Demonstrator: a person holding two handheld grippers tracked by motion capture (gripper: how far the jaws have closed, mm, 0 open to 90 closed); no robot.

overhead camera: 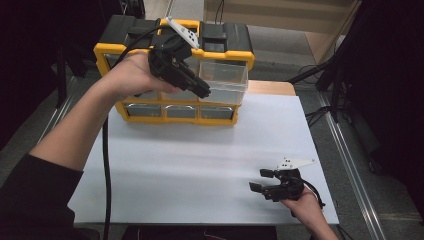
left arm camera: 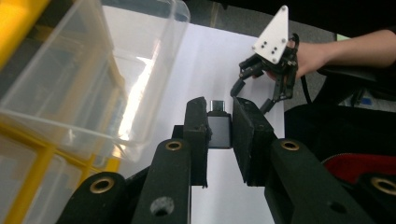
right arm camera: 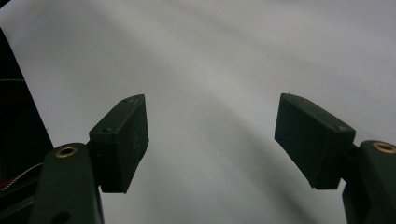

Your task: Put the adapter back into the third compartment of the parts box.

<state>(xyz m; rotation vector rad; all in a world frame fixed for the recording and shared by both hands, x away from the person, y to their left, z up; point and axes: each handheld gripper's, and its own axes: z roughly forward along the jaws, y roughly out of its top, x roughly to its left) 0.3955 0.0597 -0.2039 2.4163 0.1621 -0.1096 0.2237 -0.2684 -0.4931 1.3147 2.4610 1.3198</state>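
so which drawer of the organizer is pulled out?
The top-right clear drawer of the yellow organizer: it juts forward of the frame, next to the left gripper, which holds a small adapter. The bottom-row drawers sit flush.

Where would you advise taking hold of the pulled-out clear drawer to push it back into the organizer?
I'd close the free right tongs on the clear drawer's front wall at its top rim, coming from the person's side. It juts out of the yellow organizer towards the person, open-topped, so that thin rim is probably easiest.

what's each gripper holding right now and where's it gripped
The left gripper clamps a small USB adapter by its flat sides, metal plug end poking out. The right gripper is open, holding nothing.
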